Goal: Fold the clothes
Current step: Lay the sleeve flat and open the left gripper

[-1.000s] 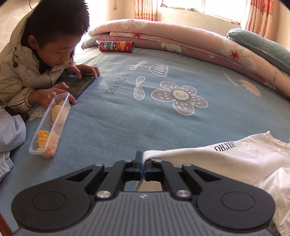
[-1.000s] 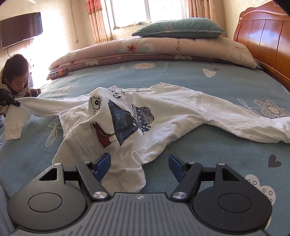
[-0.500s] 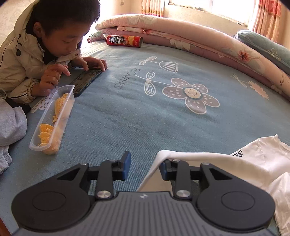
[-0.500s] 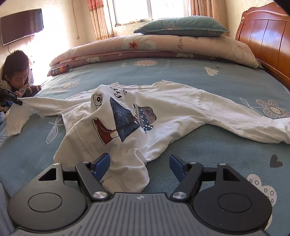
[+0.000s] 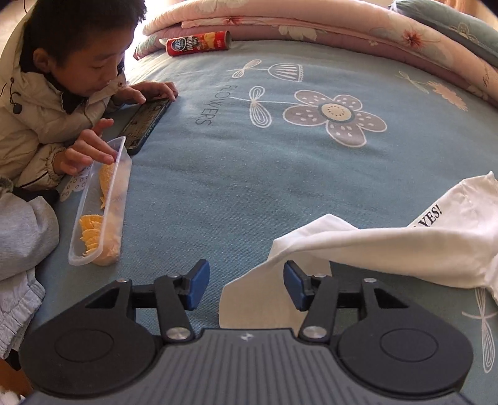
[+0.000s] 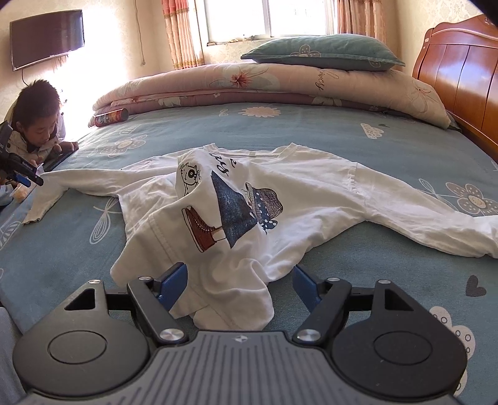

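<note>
Lying between opening left fingers, sleeve

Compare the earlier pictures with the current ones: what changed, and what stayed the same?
The left gripper let go of the sleeve; its jaws are opening, and the cuff now lies slack between them. The right gripper stayed open over the shirt hem.

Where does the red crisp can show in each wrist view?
Left wrist: crisp can lies on its side at top centre-left, against the rolled quilt.
Right wrist: crisp can at far left, middle height, beside the quilt's end.
Shared landmark: the quilt.
</note>
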The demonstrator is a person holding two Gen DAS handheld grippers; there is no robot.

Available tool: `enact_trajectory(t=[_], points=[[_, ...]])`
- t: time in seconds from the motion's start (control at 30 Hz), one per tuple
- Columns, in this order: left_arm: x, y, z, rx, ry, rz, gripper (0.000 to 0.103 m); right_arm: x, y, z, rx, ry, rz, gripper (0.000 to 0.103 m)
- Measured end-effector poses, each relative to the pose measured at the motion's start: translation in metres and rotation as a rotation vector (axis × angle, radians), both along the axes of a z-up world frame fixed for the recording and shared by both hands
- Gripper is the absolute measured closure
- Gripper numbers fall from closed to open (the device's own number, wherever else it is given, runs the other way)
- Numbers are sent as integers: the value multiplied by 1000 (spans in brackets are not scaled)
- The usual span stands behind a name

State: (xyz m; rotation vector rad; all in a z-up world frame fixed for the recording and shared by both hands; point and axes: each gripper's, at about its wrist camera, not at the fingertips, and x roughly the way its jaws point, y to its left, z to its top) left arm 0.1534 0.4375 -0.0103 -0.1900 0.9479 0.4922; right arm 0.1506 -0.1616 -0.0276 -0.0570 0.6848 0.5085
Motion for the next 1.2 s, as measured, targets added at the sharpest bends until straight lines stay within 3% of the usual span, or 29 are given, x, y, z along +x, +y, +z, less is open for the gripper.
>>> enact_trajectory(t=[0.13, 0.3, 0.4, 0.57, 0.73, 0.77, 0.8, 0.83, 0.87, 0.9, 1.03, 1.2], points=[[-29, 3, -6, -127, -86, 54, 48, -1, 4, -1, 0, 3, 10, 25], [-57, -9, -18, -154, -103, 79, 48, -6, 11, 0, -11, -5, 36, 25], [-67, -28, -17, -138, -139, 25, 48, -7, 12, 1, -8, -7, 39, 25], [-60, -69, -27, -9, -126, -164, 48, -9, 16, 0, -10, -4, 42, 25], [-40, -71, -51, -17, -48, -172, 50, -13, 19, 3, -22, -15, 49, 25], [-37, -69, -56, -10, -29, -152, 52, -14, 18, 4, -24, -17, 47, 25], [-38, -66, -56, -12, -38, -137, 60, -14, 18, 5, -24, -19, 43, 25], [-39, -64, -55, -7, -41, -119, 71, -14, 17, 5, -23, -19, 39, 25], [-42, -62, -53, 9, -36, -98, 94, -13, 16, 6, -23, -19, 35, 25], [-44, -60, -50, 19, -36, -87, 98, -13, 15, 6, -22, -18, 31, 25], [-61, -54, -38, 79, -43, -66, 98, -12, 17, 4, -15, -15, 31, 25], [-101, -36, -6, 129, -112, 8, 98, -12, 22, 3, -16, -13, 53, 25]])
